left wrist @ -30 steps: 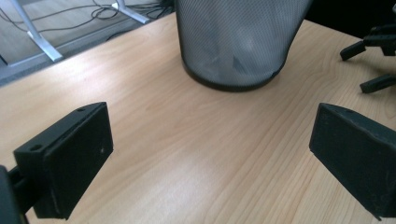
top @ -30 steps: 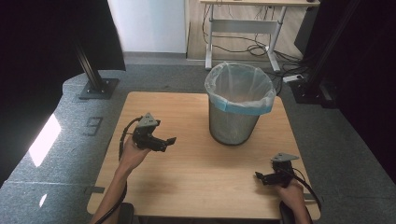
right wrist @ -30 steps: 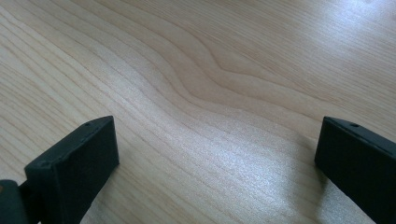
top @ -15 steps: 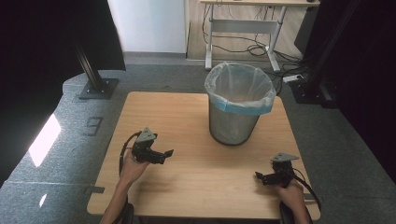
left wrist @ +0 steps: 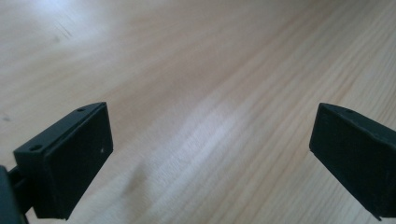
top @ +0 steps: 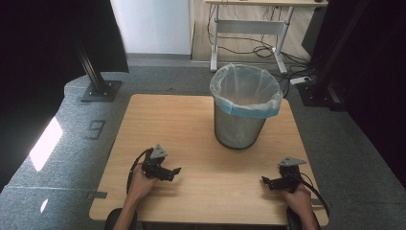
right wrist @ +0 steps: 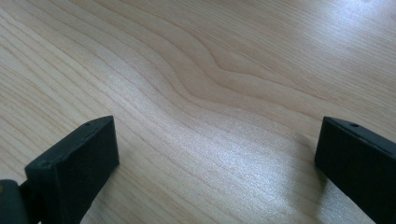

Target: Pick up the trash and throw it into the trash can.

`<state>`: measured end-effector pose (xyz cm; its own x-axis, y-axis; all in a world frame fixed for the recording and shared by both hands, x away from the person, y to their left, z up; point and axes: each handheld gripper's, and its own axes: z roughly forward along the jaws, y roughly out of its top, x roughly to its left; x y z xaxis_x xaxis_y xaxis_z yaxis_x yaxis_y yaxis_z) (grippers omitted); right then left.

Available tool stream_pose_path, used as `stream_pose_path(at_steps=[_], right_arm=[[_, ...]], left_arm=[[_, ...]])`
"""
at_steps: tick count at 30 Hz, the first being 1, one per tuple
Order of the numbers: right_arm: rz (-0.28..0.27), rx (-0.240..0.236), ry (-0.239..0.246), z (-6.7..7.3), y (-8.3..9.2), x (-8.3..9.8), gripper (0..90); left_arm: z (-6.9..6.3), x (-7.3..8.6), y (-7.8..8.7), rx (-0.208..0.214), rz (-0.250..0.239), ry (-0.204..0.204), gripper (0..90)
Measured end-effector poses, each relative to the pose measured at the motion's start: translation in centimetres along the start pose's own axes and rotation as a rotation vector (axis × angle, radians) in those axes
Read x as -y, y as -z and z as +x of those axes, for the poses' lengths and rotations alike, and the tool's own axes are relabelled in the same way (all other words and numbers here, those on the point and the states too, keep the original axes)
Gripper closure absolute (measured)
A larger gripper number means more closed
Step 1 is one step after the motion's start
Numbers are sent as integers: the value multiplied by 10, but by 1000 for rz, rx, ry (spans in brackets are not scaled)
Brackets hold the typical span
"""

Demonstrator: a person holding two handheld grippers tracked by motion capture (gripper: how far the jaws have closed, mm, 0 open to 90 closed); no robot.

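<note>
On the wooden tabletop (top: 201, 124), toward its far right corner, stands a grey metal wastebasket (top: 238, 128) lined with a pale blue bag (top: 246, 91) whose top is folded down over the rim. I can read no brand or label on the basket or its liner from where I stand.

Near the front edge, left of centre, the person's left hand (top: 140, 182) holds the left gripper (top: 171, 172), its jaws pointing toward the middle of the tabletop. Its own view shows the two black jaws set wide apart with bare wood grain between them, nothing held. A black cable loops from it around the back of the hand.

Close to the front right corner, the right hand (top: 299, 197) holds the right gripper (top: 267, 182), jaws pointing left along the front edge, a grey three-cornered plate on top. Its view also shows both jaws spread wide over bare wood, empty.

Both grippers sit well apart from the wastebasket and from each other.

Off the table, on the grey floor (top: 76, 158) beside its left edge, a dark mark (top: 95, 129) shaped like the figure 9 is the only writing I can make out.
</note>
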<state>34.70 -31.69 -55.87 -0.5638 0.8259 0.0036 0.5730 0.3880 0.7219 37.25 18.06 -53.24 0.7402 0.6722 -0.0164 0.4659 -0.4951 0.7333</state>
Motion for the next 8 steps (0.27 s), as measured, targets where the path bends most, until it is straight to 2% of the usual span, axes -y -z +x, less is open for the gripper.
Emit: stream_pose_path(at_steps=[1,2,3,4,8], right_arm=[[0,0,0,0,0,0,0],[0,0,0,0,0,0,0],[0,-1,0,0,0,0,0],[0,-1,0,0,0,0,0],[0,0,0,0,0,0,0]], left_arm=[[0,3,-5,5,38,-8,0],[0,3,-5,5,38,-8,0],[0,7,-8,-3,72,-22,0],[0,8,-10,-7,86,-25,0],[1,11,-12,0,101,-24,0]])
